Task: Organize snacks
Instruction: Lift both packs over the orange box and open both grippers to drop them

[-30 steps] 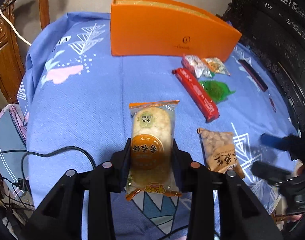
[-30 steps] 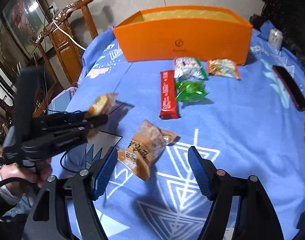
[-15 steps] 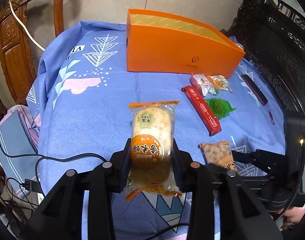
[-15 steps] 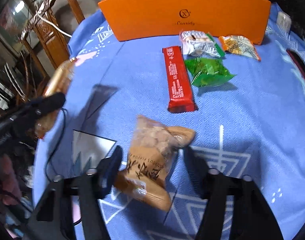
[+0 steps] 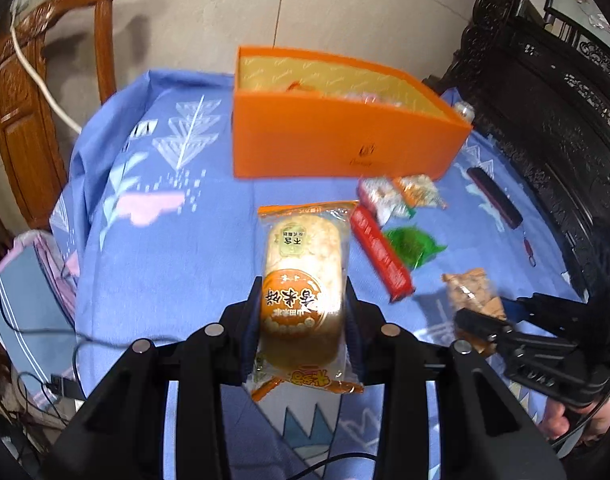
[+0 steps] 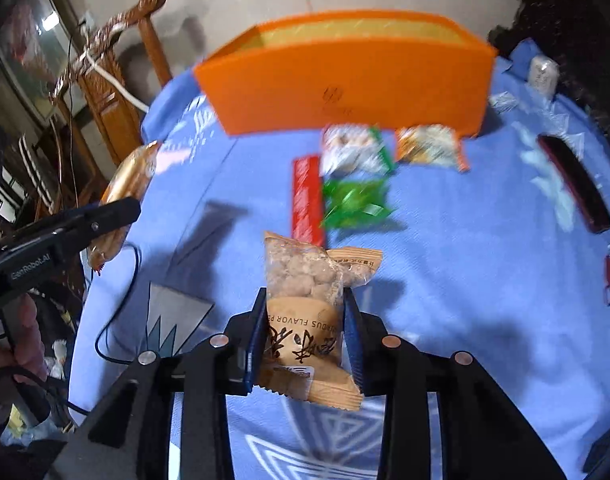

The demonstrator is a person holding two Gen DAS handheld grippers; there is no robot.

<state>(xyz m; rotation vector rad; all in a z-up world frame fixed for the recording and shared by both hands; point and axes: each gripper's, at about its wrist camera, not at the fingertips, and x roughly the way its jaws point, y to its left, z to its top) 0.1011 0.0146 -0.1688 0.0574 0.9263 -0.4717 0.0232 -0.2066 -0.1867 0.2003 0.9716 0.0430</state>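
My left tongs (image 5: pixel 303 320) pinch rice cracker pack (image 5: pixel 303 280); right tongs (image 6: pixel 305 332) closing on nut bag (image 6: pixel 305 308). Step: carrying both. Next: reach orange box (image 5: pixel 345 148), drop in.

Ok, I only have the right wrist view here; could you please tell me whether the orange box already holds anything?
Observer: Yes. The left wrist view looks down into the orange box, and what look like wrapped snacks lie inside, though they are blurred.
Operator: Thank you. And how is the left gripper holding its packet?
Observer: The left gripper is shut on the rice cake packet, with one pad on each long side of its lower half and the orange label facing the camera.
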